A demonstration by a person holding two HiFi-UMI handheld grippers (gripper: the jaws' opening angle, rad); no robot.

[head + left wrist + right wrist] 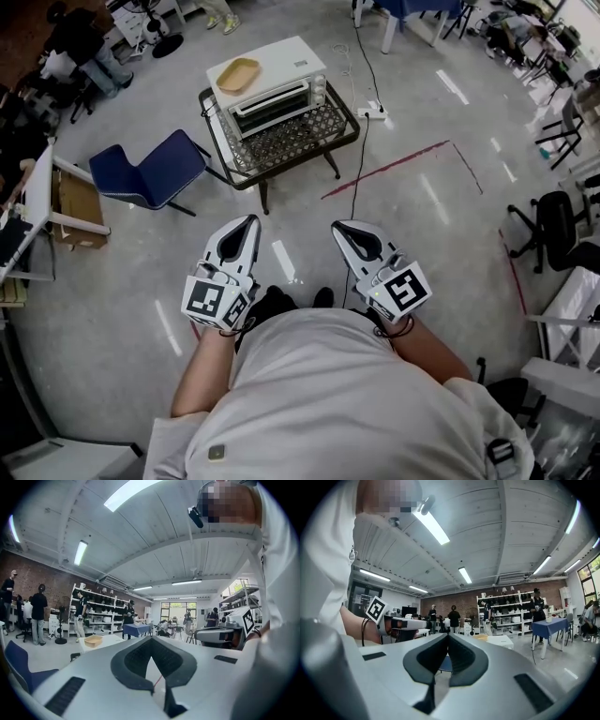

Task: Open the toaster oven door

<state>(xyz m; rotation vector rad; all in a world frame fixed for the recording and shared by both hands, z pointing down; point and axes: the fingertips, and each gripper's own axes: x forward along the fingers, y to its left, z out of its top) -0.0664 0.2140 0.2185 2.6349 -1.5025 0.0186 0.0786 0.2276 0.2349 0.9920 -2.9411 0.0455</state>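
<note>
The white toaster oven [275, 86] stands on a low black wire table [291, 142], its glass door shut and facing me, with a tan tray [237, 75] on its top. It lies well ahead of both grippers, across bare floor. My left gripper [250, 221] and right gripper [338, 227] are held side by side in front of the person's body, level and pointing toward the oven. Both are shut with nothing between the jaws. In the left gripper view the closed jaws [151, 638] fill the foreground, and the tan tray [93, 641] shows far off. The right gripper view shows its closed jaws [448, 635] and the oven [499, 641] beyond.
A blue chair [150, 171] stands left of the table. A cable and power strip [372, 112] run past the table's right side, near red floor tape [394, 169]. A black office chair [558, 225] is at the right, a desk with a box [66, 202] at the left. People stand far off by shelves.
</note>
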